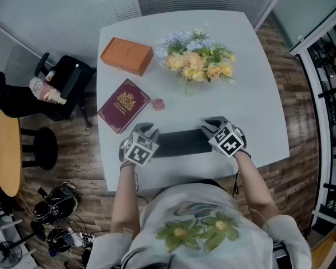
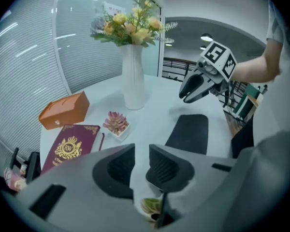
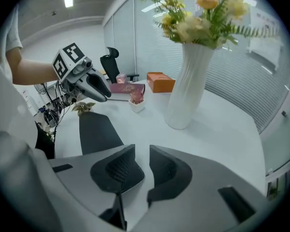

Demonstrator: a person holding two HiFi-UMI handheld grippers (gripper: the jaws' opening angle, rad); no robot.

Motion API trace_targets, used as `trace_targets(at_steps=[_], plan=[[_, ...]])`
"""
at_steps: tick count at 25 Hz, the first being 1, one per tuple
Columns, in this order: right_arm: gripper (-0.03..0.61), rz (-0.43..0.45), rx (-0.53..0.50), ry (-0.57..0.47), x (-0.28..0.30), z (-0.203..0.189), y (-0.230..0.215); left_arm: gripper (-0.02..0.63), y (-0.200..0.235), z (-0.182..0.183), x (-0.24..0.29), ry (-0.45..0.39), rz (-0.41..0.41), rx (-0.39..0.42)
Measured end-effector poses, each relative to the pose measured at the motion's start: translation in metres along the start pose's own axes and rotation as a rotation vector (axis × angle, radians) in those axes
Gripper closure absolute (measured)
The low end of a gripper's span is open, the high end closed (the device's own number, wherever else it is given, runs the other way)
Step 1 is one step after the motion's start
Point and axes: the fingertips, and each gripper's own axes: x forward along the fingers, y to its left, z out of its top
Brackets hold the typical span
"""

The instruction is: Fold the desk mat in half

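The dark desk mat (image 1: pixel 179 143) lies flat as a narrow strip near the front edge of the white table (image 1: pixel 257 94). I cannot tell whether it is doubled over. My left gripper (image 1: pixel 148 129) hovers at the mat's left end and my right gripper (image 1: pixel 211 123) at its right end. In the left gripper view the mat (image 2: pixel 189 133) lies beyond my left gripper (image 2: pixel 141 166), whose jaws stand apart with only bare table between them. The right gripper view shows the mat (image 3: pixel 97 132) to the left of my right gripper (image 3: pixel 141 166), which is open too and holds nothing.
An orange box (image 1: pixel 126 55), a maroon book (image 1: pixel 124 105), a small succulent pot (image 1: pixel 158 103) and a white vase of flowers (image 1: pixel 197 58) stand on the far half of the table. A black office chair (image 1: pixel 56 88) and a round wooden table (image 1: pixel 4 153) are at the left.
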Motion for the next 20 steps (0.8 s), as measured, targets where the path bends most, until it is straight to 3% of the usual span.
trace_targets(at_steps=[12, 20], plan=[[0.506, -0.071, 0.047, -0.275, -0.07, 0.065, 0.036, 0.541, 0.001, 0.046, -0.091, -0.278, 0.203, -0.15], [0.555, -0.059, 0.107, -0.535, -0.128, 0.108, 0.08, 0.602, -0.036, 0.059, -0.141, -0.444, 0.251, -0.196]])
